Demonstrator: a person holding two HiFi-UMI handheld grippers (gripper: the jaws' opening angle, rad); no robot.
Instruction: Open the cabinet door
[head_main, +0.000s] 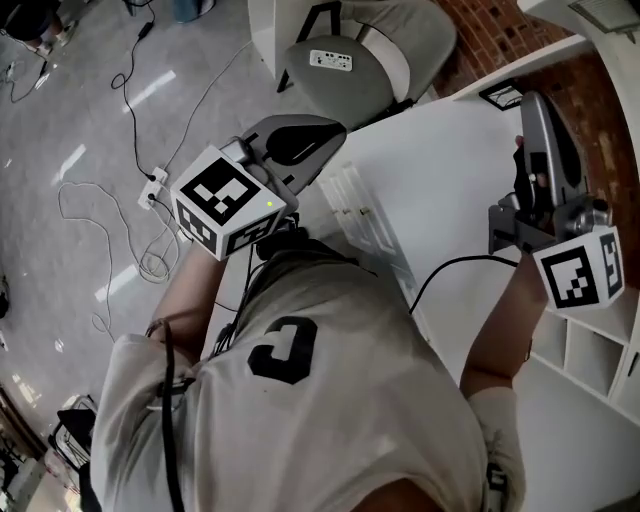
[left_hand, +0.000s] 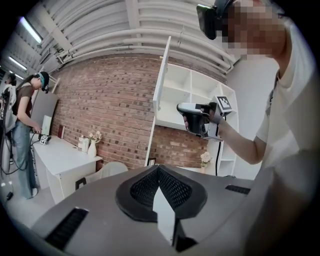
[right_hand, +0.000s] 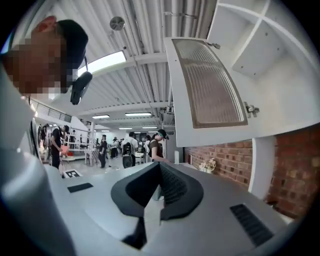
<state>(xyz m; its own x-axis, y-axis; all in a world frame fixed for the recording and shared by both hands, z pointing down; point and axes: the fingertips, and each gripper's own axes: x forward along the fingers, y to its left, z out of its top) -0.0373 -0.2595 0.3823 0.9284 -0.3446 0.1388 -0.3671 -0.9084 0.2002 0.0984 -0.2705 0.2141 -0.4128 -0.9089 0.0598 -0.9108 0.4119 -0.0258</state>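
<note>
Door (right_hand: 212, 85): white frame, ribbed frosted panel, two small metal fittings on the cabinet side, hinges by the look of them. It is swung well out from the cabinet (right_hand: 260, 45), whose white shelves look bare. In the right gripper view it hangs at 1 o'clock above the jaws; in the left gripper view it is edge-on at 12 o'clock, against the brick wall (left_hand: 110, 100). Right gripper (right_hand: 159, 165): jaws together, nothing between them, apart from the door and pointing about level beneath it. Left gripper (left_hand: 159, 169): jaws also meeting at the tips, empty, held back near the person's body at 9 o'clock in the head view, over the white table (head_main: 430, 200). Judgement: opening looks as good as done. If more swing is wanted, nudge the free edge of the frame with the closed tips, follow the hinge arc, keep off the ribbed panel and clear of the fittings. Otherwise draw the right gripper straight back without clipping the lower edge. Other people stand far off in the room.
</note>
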